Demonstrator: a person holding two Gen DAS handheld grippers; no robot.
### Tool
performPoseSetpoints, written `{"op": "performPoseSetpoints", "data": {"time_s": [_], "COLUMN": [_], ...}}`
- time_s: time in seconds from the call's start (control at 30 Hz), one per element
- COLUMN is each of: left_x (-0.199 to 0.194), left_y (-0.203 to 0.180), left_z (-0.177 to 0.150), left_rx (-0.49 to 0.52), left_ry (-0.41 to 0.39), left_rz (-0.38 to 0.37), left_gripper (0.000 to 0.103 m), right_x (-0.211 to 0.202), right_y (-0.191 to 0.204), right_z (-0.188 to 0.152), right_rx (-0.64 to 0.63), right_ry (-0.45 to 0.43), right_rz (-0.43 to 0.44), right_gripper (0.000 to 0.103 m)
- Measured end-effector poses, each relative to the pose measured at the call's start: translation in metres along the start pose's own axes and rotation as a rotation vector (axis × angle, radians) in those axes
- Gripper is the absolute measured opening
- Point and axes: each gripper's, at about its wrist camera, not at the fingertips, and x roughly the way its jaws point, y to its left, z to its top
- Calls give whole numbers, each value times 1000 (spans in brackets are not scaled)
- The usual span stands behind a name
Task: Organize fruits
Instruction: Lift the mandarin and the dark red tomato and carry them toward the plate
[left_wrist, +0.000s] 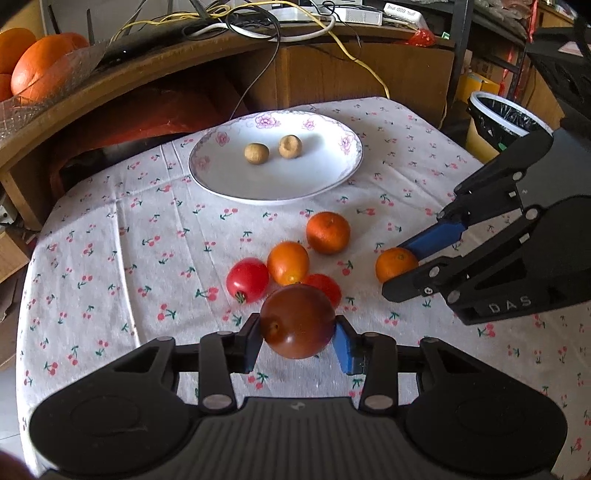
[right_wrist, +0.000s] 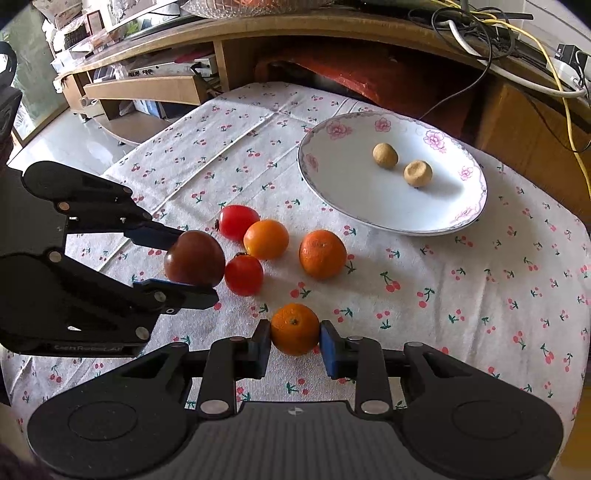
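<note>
The left gripper (left_wrist: 298, 334) has its jaws closed on a dark brownish-red tomato (left_wrist: 297, 321), one blue pad pressed to each flank, and the fruit appears raised off the cherry-print tablecloth (left_wrist: 110, 258). Directly beyond those jaws lies a tight cluster: a red tomato (left_wrist: 246, 279) to the front-left, a second red tomato (left_wrist: 325, 287) mostly hidden behind the held fruit, and a smooth orange fruit (left_wrist: 288, 263) touching both. A mandarin (left_wrist: 328, 232) sits a little farther out, apart from the cluster.

The right gripper (right_wrist: 294, 341) has its jaws closed to fruit width around a small mandarin (right_wrist: 294, 328), pads touching each side; whether it rests on the cloth or is lifted cannot be told. Ahead and left of these jaws are the same tomatoes and orange fruit, with the left gripper's fingers just beside them.

Far ahead of both sets of jaws stands a white floral-rimmed plate (left_wrist: 343, 173) carrying two small tan longans (left_wrist: 256, 153) near its middle, set apart from each other. Most of the plate's surface is bare around them. Between the fruit cluster and the plate's near rim runs a strip of open cloth. The table's far edge lies just past the plate, under a wooden desk (left_wrist: 369, 66); to the right of the right jaws the cloth is wide and open to the table edge.
</note>
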Motion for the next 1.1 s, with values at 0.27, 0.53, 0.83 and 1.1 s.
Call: {"op": "performPoseSetpoints", "data": {"time_s": [0.27,0.53,0.83,1.1], "left_x": [-1,-5,-4,-4], "left_y": [0,3,-1,-1], "left_z": [10,22,28,38], "left_rx": [-8,-21,-11,-12], "left_ry": [-20,-50,-59,-73], "left_rz": [-5,8,11,13], "left_gripper": [48,48,48,48], "right_x": [-6,-11,-16,-20], "right_y": [1,-1,-4,-11], "right_z": [4,9,12,16], "right_rx": [12,24,36,56], "right_ry": [-24,-49,-75,-98], "right_rz": [4,-2,-13,-26], "right_gripper": [24,24,24,24]}}
